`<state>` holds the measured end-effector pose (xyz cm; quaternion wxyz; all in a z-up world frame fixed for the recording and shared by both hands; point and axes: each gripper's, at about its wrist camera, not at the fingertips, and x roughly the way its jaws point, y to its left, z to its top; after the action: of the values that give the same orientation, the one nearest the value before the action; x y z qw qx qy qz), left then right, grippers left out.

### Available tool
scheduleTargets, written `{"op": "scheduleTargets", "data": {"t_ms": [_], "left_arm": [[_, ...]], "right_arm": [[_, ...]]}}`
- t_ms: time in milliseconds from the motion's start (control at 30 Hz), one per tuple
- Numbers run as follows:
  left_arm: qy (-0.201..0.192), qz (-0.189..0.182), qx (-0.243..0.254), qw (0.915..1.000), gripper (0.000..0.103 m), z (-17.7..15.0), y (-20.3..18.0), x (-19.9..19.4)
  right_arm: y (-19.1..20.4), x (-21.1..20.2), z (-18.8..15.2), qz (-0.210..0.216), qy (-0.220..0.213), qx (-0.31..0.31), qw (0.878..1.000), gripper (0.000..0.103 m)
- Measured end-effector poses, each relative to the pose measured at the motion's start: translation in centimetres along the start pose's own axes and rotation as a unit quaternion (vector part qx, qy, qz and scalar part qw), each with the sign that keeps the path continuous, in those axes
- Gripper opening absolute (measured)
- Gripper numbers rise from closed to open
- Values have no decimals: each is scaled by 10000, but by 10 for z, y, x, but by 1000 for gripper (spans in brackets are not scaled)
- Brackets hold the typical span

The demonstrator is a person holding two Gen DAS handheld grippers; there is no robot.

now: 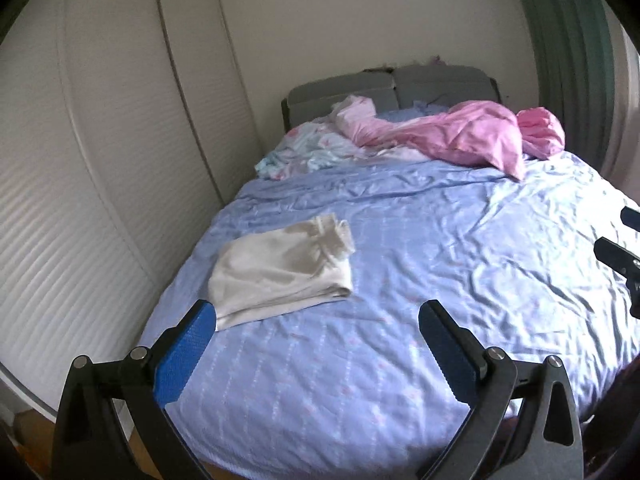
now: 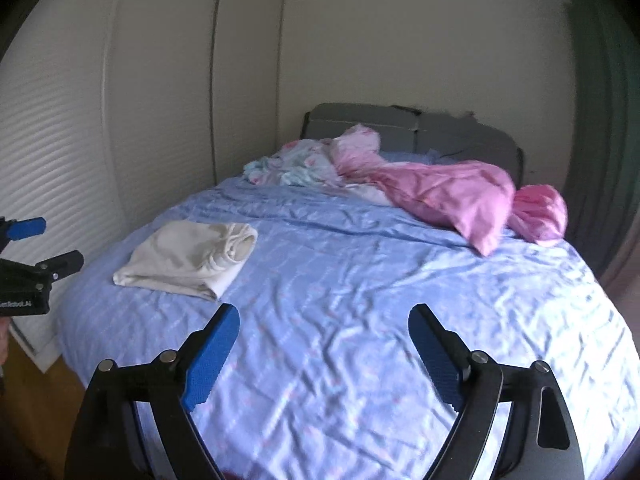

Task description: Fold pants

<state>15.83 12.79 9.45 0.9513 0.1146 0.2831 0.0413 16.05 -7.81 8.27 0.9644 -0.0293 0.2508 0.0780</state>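
Cream pants [image 1: 280,266] lie folded into a compact rectangle on the left side of the blue bed sheet [image 1: 420,280], waistband end toward the headboard. They also show in the right wrist view [image 2: 188,258]. My left gripper [image 1: 318,312] is open and empty, held above the foot of the bed, its left fingertip just in front of the pants' near corner. My right gripper [image 2: 324,316] is open and empty above the middle of the sheet, to the right of the pants. Each gripper shows at the edge of the other's view.
A pink duvet [image 1: 452,136] and a pink bundle [image 1: 540,132] lie crumpled near the grey headboard [image 1: 360,92]. A floral cloth [image 1: 304,152] lies at the bed's far left. White wardrobe doors [image 1: 100,160] run along the left. A green curtain [image 1: 568,40] hangs at right.
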Motion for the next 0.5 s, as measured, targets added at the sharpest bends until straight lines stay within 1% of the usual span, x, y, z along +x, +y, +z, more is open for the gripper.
{"op": "scheduleTargets", "data": {"t_ms": [167,233,333,433,500], "left_arm": [[-224,-245,8,9994,103,-15,-34,-46],[-282,-330,-24,9991,103,-23,-49,-63],[-349,-471,-98,9982,103,-33,-67,-79],[-453,-478,-91,9978,103,-42,-83,-93],[-493,-393,-122,9979,103,-47,-91,-100]], "right_arm": [[-20,-51,-24,-214,-164,140,9995,87],[-27,-67,-33,-259,-167,222,9993,87],[-39,-85,-46,-269,-78,366,9989,87],[-49,-99,-57,-294,-44,463,9985,87],[-55,-107,-63,-371,-37,524,9979,87]]}}
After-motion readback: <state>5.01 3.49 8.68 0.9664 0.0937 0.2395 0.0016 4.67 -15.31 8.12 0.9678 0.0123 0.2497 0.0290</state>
